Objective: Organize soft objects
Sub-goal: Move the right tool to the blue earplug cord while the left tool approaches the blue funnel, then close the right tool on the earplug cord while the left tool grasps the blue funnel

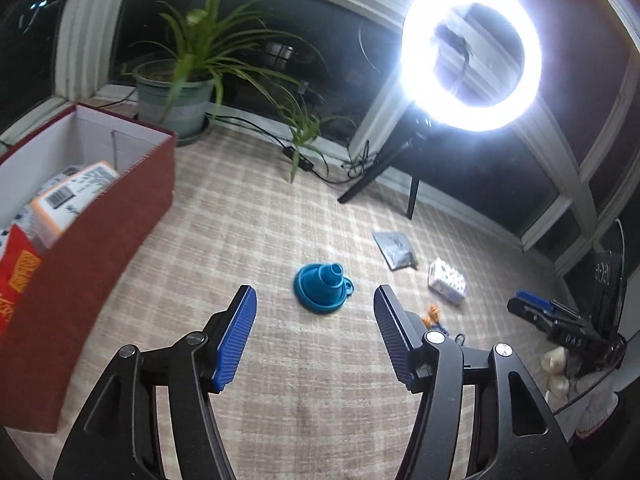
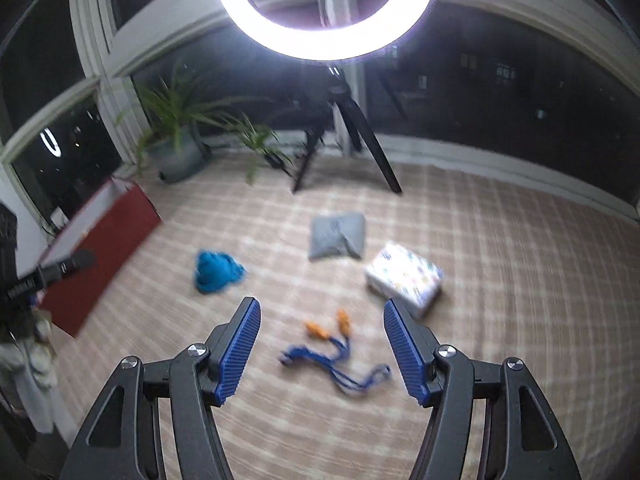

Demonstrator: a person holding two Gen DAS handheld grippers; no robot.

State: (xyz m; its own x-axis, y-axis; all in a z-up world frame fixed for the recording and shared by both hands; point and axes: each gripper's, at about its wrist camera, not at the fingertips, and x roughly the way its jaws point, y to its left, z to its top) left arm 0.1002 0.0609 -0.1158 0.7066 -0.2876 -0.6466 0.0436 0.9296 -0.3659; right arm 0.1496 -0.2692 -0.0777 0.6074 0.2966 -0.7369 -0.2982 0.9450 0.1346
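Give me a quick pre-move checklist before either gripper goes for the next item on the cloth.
1. Left gripper empty, jaws apart: ok.
2. Right gripper empty, jaws apart: ok.
3. Blue funnel lies free on the checked cloth, ahead of the left gripper: ok.
4. Blue cord with orange ends lies between the right gripper's fingers, untouched: ok.
5. Red box open on top, with packets already inside and space left near its far end: ok.
6. Right wrist view sharp enough to aim: not ok, blurred.
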